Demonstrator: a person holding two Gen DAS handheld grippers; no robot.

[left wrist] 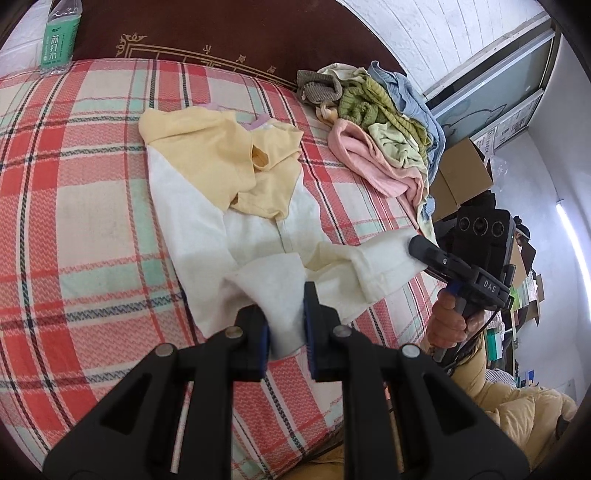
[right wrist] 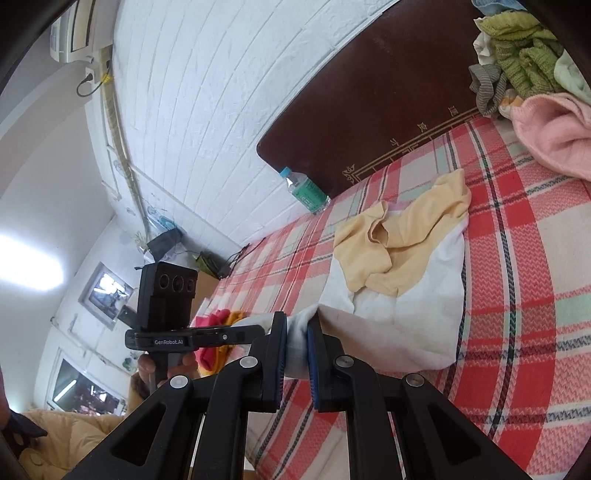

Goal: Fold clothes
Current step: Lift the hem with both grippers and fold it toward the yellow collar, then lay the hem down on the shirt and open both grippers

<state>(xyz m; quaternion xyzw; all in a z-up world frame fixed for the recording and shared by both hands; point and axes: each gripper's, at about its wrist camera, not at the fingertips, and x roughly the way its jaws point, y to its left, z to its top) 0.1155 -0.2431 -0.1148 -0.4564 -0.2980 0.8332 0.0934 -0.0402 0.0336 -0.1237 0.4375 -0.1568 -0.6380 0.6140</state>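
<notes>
A white and pale yellow garment (left wrist: 229, 192) lies spread on the plaid bed, its yellow sleeves folded over its upper part; it also shows in the right wrist view (right wrist: 402, 280). My left gripper (left wrist: 284, 325) is shut on the garment's white bottom hem at one corner. My right gripper (right wrist: 295, 350) is shut on the hem at the other corner; it also shows in the left wrist view (left wrist: 417, 247). Both hold the hem lifted off the bed near its front edge.
A pile of unfolded clothes (left wrist: 380, 136), green, pink, blue and grey, sits at the bed's far right by the dark headboard (left wrist: 221, 33). A water bottle (left wrist: 59, 37) stands at the far left. Cardboard boxes (left wrist: 461, 173) stand beyond the bed.
</notes>
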